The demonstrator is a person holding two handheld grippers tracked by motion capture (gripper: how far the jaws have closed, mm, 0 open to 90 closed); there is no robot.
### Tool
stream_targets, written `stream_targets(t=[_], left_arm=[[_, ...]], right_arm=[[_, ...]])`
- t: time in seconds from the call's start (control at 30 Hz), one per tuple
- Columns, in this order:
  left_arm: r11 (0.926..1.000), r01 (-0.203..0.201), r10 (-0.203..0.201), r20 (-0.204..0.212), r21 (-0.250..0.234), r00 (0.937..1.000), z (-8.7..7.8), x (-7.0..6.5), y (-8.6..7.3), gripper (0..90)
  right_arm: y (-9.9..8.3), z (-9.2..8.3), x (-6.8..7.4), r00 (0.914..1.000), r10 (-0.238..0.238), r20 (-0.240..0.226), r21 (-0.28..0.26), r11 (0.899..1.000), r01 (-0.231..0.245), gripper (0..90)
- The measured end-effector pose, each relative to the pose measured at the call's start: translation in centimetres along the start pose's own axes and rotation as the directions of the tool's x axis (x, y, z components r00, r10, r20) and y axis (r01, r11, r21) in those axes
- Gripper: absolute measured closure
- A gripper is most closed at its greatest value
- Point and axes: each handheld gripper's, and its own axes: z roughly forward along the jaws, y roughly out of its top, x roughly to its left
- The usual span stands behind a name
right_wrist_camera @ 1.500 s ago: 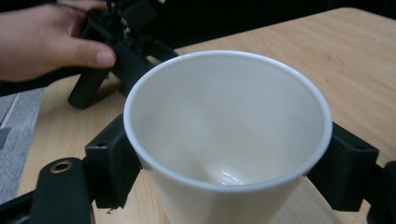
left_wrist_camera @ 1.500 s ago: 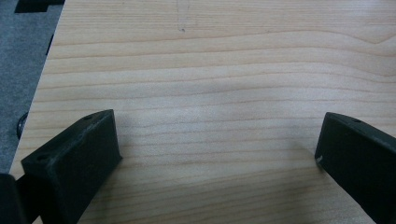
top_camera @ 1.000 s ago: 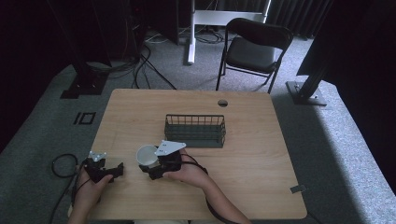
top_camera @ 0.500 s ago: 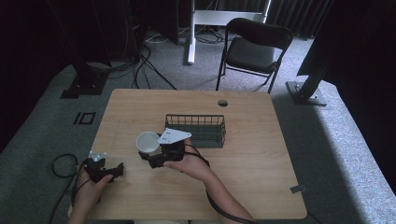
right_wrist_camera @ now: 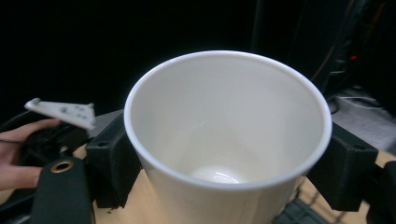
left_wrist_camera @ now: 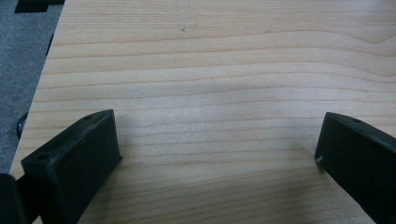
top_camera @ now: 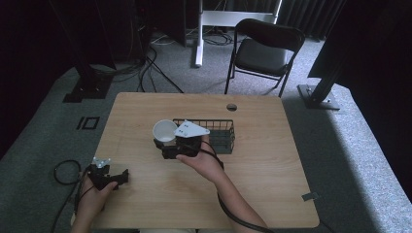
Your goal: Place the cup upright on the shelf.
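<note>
High view: right claw clenched on a white cup, held above the wooden counter just beside the left end of the wire basket; left claw resting near the counter's left front edge, jaws spread wide with bare wood between them; cup upright and empty inside.

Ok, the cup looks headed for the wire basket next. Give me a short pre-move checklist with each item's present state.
1. White cup clamped between right gripper jaws, one each side: ok.
2. Cup empty inside: ok.
3. Cup lifted off the table: cannot tell.
4. Wire basket free of contents: cannot tell, partly hidden behind the gripper.
5. Left gripper open, holding nothing, near the table's left edge, away from the basket: ok.
</note>
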Motion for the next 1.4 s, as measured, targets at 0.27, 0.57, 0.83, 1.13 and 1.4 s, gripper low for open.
stream_targets(t=[0.27,0.57,0.83,1.13,1.4], left_arm=[[1.0000,0.000,0.000,0.000,0.001,1.0000,0.0,0.0,0.0,0.1],[1.0000,0.000,0.000,0.000,0.002,1.0000,0.0,0.0,0.0,0.1],[1.0000,0.000,0.000,0.000,0.000,1.0000,0.0,0.0,0.0,0.1],[1.0000,0.000,0.000,0.000,0.000,1.0000,0.0,0.0,0.0,0.1],[1.0000,0.000,0.000,-0.001,-0.001,1.0000,0.0,0.0,0.0,0.1]], right_arm=[[0.5,-1.0,-1.9,0.9945,0.017,0.104,-0.020,1.000,-0.015,20.0],[0.2,-1.7,-4.1,0.9608,0.061,0.270,-0.028,0.998,-0.055,20.1],[-1.0,-2.2,-6.0,0.9029,0.090,0.420,-0.015,0.996,-0.093,20.1],[-3.0,-2.2,-7.9,0.8453,0.119,0.521,0.015,0.989,-0.148,20.1],[-4.9,-1.9,-9.1,0.8075,0.141,0.573,0.028,0.981,-0.191,20.1]])
